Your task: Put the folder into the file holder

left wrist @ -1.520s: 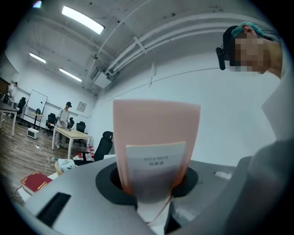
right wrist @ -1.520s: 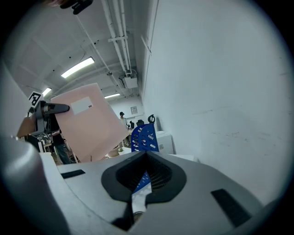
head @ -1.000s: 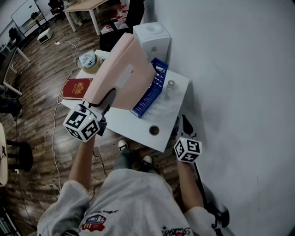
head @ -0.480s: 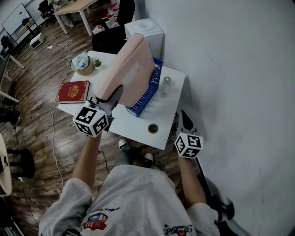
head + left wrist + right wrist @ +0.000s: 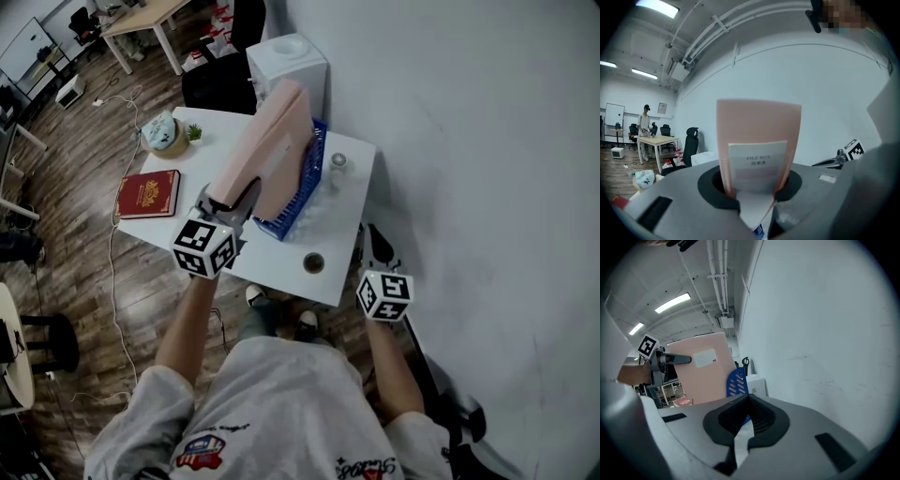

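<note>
One folder (image 5: pixel 272 141), one holder (image 5: pixel 306 190), one book (image 5: pixel 150 193)

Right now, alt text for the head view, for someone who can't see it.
Seen from above, the left claw grips a pink folder, tilted at a blue file holder on a white table. The right claw hangs shut near the table's front corner; a red book lies at left.

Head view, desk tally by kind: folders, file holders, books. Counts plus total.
Folder: 1
File holder: 1
Book: 1
Total: 3
</note>
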`<state>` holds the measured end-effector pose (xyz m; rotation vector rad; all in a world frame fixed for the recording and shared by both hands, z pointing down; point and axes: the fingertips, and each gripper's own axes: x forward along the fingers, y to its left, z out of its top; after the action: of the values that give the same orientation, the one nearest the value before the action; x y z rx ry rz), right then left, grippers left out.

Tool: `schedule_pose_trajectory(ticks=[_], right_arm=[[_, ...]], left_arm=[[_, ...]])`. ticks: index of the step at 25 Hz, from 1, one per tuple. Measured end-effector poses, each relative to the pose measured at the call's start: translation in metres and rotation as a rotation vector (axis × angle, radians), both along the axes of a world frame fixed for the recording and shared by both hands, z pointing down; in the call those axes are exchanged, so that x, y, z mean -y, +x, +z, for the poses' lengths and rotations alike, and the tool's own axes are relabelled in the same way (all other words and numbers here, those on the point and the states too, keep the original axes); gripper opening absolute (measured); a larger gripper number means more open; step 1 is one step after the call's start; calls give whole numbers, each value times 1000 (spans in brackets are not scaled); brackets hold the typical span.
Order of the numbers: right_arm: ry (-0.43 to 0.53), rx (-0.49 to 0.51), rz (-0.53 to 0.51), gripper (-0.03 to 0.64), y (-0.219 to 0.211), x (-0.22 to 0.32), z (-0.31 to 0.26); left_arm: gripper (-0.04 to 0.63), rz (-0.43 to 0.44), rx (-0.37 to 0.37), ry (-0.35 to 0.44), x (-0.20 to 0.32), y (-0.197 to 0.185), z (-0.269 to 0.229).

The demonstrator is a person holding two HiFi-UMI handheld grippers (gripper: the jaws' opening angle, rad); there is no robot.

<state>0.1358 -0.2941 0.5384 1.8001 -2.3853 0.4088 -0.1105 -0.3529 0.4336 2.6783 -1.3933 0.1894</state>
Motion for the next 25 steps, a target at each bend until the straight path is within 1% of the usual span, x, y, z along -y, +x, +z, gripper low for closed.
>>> schedule_pose_trajectory(ticks=[2, 5, 7, 9, 13, 17, 22, 25], right_arm=[[-7, 2, -3, 2, 1, 1, 2], [-4, -4, -5, 2, 2, 4, -1], [1, -8, -8, 2, -1, 8, -2], [6, -9, -9, 2, -2, 10, -4], [10, -10, -6, 2, -2, 11, -6], [-4, -13, -6, 2, -3, 8, -3], [-6, -18, -5, 2, -6, 9, 1], [-11, -20, -12, 2, -8, 7, 3]], left_arm=[[126, -7, 0, -20, 2, 2, 8], [126, -24, -41, -40, 6, 3, 12], [126, -34, -52, -45, 10, 0, 13], [126, -41, -44, -48, 11, -2, 12], [127, -28, 9, -42, 4, 1, 12], [127, -25, -8, -66, 5, 4, 21], [130, -19, 9, -79, 12, 12, 41], [133, -37, 7, -113, 15, 13, 59]])
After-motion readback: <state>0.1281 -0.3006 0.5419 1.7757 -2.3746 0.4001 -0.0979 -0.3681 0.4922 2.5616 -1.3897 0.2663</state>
